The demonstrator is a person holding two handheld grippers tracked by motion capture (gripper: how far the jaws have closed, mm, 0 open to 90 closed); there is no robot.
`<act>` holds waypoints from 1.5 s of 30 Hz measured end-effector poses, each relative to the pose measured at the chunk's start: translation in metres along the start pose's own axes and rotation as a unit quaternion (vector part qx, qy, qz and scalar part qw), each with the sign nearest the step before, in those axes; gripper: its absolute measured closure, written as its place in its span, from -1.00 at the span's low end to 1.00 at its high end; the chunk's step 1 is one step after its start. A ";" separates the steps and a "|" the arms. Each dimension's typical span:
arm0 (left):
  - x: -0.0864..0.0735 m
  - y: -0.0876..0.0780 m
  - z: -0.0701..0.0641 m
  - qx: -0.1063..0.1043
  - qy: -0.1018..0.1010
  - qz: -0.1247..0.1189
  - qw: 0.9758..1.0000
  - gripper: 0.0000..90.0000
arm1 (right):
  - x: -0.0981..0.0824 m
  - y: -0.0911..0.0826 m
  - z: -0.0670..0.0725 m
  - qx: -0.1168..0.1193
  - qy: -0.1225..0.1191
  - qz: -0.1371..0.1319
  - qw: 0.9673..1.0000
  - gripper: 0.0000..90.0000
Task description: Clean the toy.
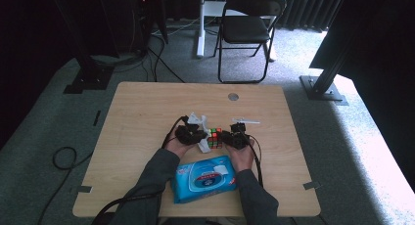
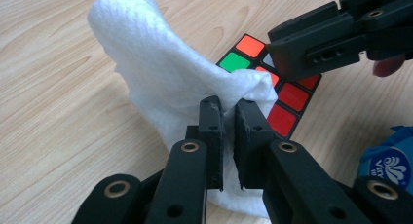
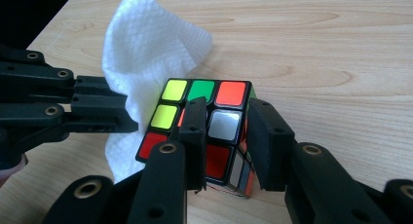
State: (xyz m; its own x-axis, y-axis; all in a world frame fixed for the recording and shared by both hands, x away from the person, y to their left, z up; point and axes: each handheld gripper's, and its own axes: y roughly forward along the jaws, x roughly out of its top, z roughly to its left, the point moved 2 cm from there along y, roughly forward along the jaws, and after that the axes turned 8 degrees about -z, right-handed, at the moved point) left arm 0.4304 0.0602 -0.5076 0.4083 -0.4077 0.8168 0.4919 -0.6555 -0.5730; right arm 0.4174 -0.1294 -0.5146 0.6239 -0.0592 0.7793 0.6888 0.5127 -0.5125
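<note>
Wet-wipe pack (image 1: pixel 204 178), lying nearest the camera between my forearms, is sitting just on my side of the cube. I am working on a wooden table (image 1: pixel 147 117), bare beyond the cube apart from a round grommet (image 1: pixel 233 96) well past it. I am taking the puzzle cube (image 3: pixel 207 131) as my landmark: it is resting on the table at the middle. My right tool (image 3: pixel 225 141) is clamping the cube across its near corner, steadying it. My left tool (image 2: pixel 229 136), coming at the cube from its left, is pinching a white wipe (image 2: pixel 160 78) between nearly closed jaws, and the wipe's folded tip is touching the cube's left face. I judge the next wiping stroke runs rightward across that face. My left hand is nearer it; the right tool's jaw is standing just above and could block the sweep.
</note>
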 end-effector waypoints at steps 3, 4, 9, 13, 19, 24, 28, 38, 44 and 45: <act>-0.003 0.003 0.000 0.002 0.001 0.008 1.000 0.85 | 0.000 0.000 0.000 -0.001 0.001 -0.001 1.000 0.55; -0.004 0.003 0.001 0.001 0.000 0.006 1.000 0.85 | 0.000 0.000 0.000 -0.002 0.001 -0.001 1.000 0.55; -0.005 0.004 0.004 -0.003 -0.006 0.008 1.000 0.85 | 0.000 0.000 0.000 -0.003 -0.001 -0.001 1.000 0.55; -0.013 0.013 0.005 0.003 -0.001 0.034 0.999 0.85 | 0.000 0.000 0.000 -0.003 -0.001 -0.001 1.000 0.55; -0.027 0.026 0.008 -0.011 -0.013 0.059 0.998 0.84 | 0.000 0.000 0.000 -0.002 0.000 -0.001 1.000 0.55; -0.026 0.026 0.008 -0.012 -0.011 0.061 0.998 0.84 | 0.000 0.000 0.000 -0.002 0.002 -0.001 1.000 0.55; -0.027 0.026 0.007 -0.010 -0.011 0.060 0.998 0.84 | 0.000 0.000 0.000 -0.002 0.002 -0.001 1.000 0.55; -0.024 0.020 0.008 -0.005 -0.011 0.052 0.999 0.84 | 0.000 0.000 0.000 0.000 0.002 -0.002 1.000 0.55; -0.018 0.011 0.006 -0.008 -0.007 0.036 0.999 0.83 | 0.000 0.000 0.000 0.001 0.002 -0.002 1.000 0.55; -0.016 0.009 0.006 -0.009 -0.005 0.034 0.999 0.83 | 0.000 0.000 0.000 0.001 0.002 -0.002 1.000 0.55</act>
State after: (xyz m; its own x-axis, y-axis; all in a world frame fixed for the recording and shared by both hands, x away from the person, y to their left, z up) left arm 0.4325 0.0650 -0.5265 0.4486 -0.4452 0.7750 0.4488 -0.6377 -0.6261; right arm 0.4173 -0.1297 -0.5150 0.6232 -0.0645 0.7794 0.6903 0.5139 -0.5093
